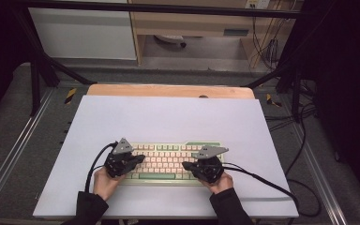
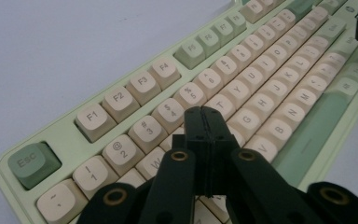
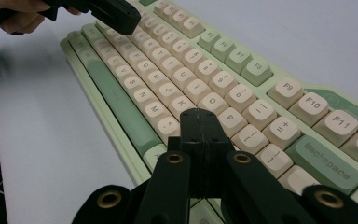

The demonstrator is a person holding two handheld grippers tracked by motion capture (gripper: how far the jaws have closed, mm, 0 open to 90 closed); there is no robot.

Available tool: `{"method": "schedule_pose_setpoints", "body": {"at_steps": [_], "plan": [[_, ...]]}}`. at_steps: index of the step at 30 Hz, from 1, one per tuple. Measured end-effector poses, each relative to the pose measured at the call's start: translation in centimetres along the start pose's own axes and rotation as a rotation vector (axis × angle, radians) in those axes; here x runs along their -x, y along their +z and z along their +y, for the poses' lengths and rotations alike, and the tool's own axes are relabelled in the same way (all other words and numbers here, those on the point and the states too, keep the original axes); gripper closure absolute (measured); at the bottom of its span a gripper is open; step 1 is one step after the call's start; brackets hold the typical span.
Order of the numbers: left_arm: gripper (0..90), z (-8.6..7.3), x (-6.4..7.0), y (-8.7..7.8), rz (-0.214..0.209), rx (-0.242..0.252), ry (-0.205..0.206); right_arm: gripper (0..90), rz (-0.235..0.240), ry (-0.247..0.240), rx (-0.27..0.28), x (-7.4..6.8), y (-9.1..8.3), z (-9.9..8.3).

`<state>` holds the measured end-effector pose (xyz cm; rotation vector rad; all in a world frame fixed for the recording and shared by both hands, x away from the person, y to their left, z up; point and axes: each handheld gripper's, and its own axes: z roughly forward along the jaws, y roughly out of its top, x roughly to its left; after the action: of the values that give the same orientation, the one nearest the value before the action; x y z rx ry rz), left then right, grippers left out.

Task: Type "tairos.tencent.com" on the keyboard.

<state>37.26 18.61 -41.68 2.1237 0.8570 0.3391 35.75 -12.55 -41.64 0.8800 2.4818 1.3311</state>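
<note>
Both grippers hover over the green-and-cream keyboard [image 1: 168, 161] on the white mat [image 1: 168, 117], left gripper [image 2: 204, 116] and right gripper [image 3: 200, 119] pinched closed, seemingly typing; next, a precise downward tap.

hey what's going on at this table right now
A person is working a keyboard with two handheld grippers, as if typing. The keyboard, pale green with cream keys, lies on a white table. The left gripper has its jaws pressed together, its tip over the left-hand letter keys around R and F. The right gripper is also shut, its tip over the keys near L and P. Whether either tip is pressing a key at this moment cannot be told.
</note>
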Motion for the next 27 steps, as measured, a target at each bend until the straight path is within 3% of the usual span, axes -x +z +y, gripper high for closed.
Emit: {"method": "schedule_pose_setpoints", "body": {"at_steps": [14, 27], "plan": [[90.0, -1.7, -0.9, -2.3, 0.014, 0.013, -0.023, 90.0, 0.014, 0.001, 0.003, -0.3, 0.3, 0.4], [90.0, -2.7, -1.4, -3.0, 0.015, 0.019, -0.048, 90.0, 0.037, 0.001, 0.004, -1.0, 1.3, 0.9]]}}
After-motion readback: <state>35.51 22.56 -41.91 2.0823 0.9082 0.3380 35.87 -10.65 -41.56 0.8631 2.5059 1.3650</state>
